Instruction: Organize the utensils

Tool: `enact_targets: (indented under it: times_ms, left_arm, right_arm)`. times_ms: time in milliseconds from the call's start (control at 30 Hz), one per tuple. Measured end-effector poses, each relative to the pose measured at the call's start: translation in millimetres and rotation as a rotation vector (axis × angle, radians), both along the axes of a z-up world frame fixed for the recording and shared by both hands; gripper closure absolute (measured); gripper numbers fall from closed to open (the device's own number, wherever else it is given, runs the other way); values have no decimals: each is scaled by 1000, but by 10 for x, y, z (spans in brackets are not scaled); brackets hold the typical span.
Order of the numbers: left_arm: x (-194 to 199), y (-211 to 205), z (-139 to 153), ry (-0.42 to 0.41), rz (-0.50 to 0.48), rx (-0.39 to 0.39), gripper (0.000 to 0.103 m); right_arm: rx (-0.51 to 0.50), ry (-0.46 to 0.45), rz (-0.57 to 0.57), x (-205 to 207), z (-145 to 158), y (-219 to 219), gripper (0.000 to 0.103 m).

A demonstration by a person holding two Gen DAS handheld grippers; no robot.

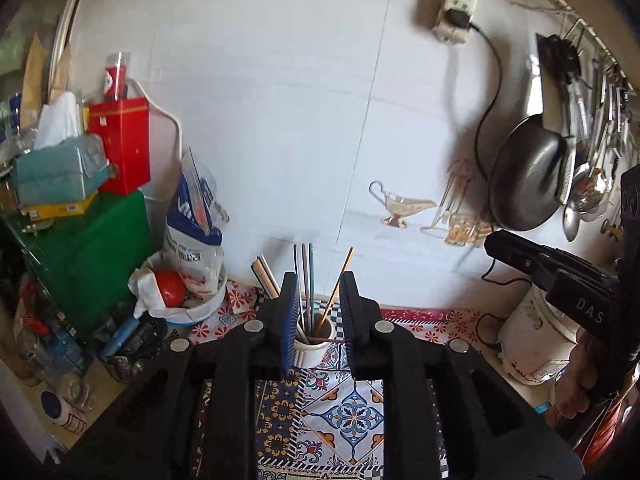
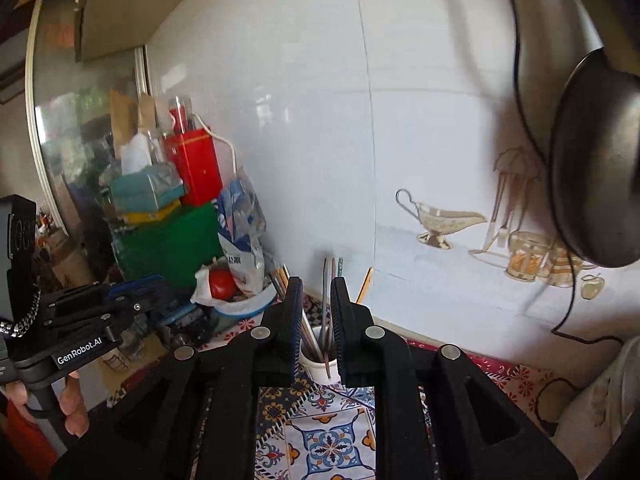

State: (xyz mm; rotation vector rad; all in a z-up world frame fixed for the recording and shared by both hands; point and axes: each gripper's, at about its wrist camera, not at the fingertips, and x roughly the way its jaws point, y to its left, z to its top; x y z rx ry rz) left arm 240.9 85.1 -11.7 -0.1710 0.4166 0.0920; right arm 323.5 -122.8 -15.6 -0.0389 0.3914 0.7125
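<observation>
Black fingers of the left hand-held gripper [image 1: 318,300] and right hand-held gripper [image 2: 316,308] stand spread, seemingly gripping nothing. Beyond them, a white holder [image 1: 314,346] on the patterned surface [image 1: 352,412] carries upright chopsticks [image 1: 310,280].

Each camera sits behind its own claw, looking forward along the fingers and slightly down toward the tiled wall [image 1: 280,120]. The left view faces the white cup [image 1: 312,346] squarely and close; the right view looks from slightly further right, equally near. Both share the cup [image 2: 320,364], the patterned tabletop [image 1: 344,412] and the green box [image 2: 168,240].
</observation>
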Motion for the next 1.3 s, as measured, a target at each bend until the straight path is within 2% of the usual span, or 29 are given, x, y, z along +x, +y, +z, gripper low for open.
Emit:
enact_targets:
  times_ms: [200,267,333,400,433,467,500,533,567,700,900,1300]
  left_arm:
    - [-881,-269,313,-170,-8,82,64]
    - [-1101,-341,351,-201,6,106,51]
    - [-1302,-385,368,-224,10,113,40]
    - [-1484,-418,379,-241,14,115,31]
    - [-1563,-436,390,-247,17,116,23]
    - [-1637,-447,393,-255,23,117,15]
    - [-1716,-459,398,-265,29,118,12]
    - [-1794,-476,402,-274,35,118,8]
    - [-1859,-483,403,-281,41,119,5]
    - [-2048,-512,395,-290,55,127,3]
    - [-2236,-534,336,-287,59,120,2]
    - [-2365,-596,265,-282,54,139,2]
  right_arm:
    - [79,-170,-101,-943,224,-250,90]
    - [97,-202,-130,-1200,261,-330,88]
    - [100,-224,-162,-1411,267,-389,81]
    - [107,-245,-200,-1591,266,-454,60]
    - [112,-253,-218,-1673,261,-484,54]
    - [117,-262,-235,-1749,259,-511,44]
    - [124,-269,-252,-1820,266,-554,36]
    - [131,-273,-265,-1890,271,-591,33]
    - [138,-276,-278,-1944,273,-618,26]
    - [155,-275,-321,-2111,254,-707,1]
    - [114,-286,-409,-2283,162,-703,0]
    - [106,-249,-426,-2425,98,-739,0]
